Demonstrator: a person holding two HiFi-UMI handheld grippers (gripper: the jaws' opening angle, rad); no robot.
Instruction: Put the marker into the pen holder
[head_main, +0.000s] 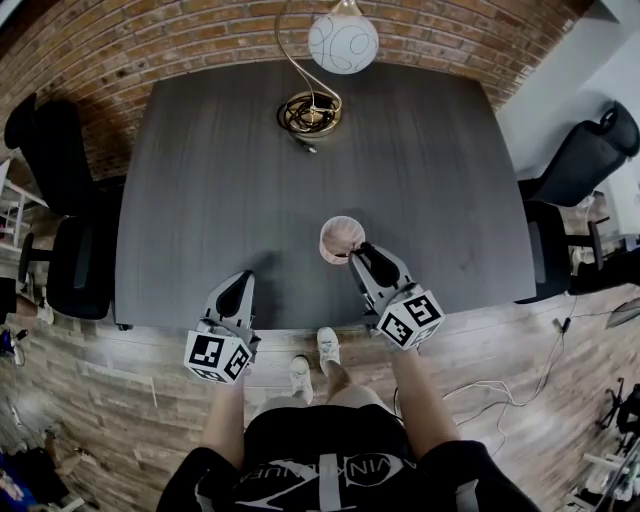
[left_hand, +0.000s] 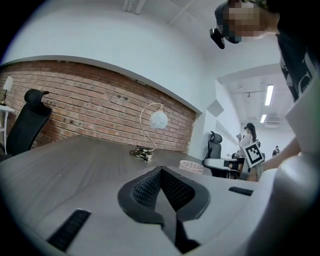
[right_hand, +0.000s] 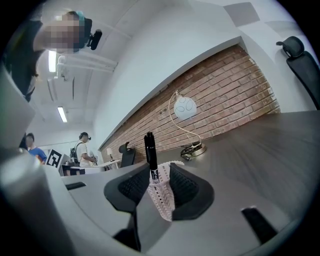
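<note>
At table (head_main: 200, 200) edge | right gripper (head_main: 362, 252) level, jaws apart around marker (right_hand: 150, 152) in pen holder (head_main: 341, 238) | left gripper (head_main: 240, 285) jaws together

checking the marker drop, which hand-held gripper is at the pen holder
The right hand-held gripper: open jaws right at the pen holder, marker upright inside it. The left hand-held gripper is off to the side, jaws together.

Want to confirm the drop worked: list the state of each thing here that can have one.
marker: standing upright inside the pen holder.
pen holder: upright on the table, marker in it.
right gripper: jaws apart at the pen holder, gripping nothing.
left gripper: jaws together, empty.
globe lamp: upright at the table's far edge.
</note>
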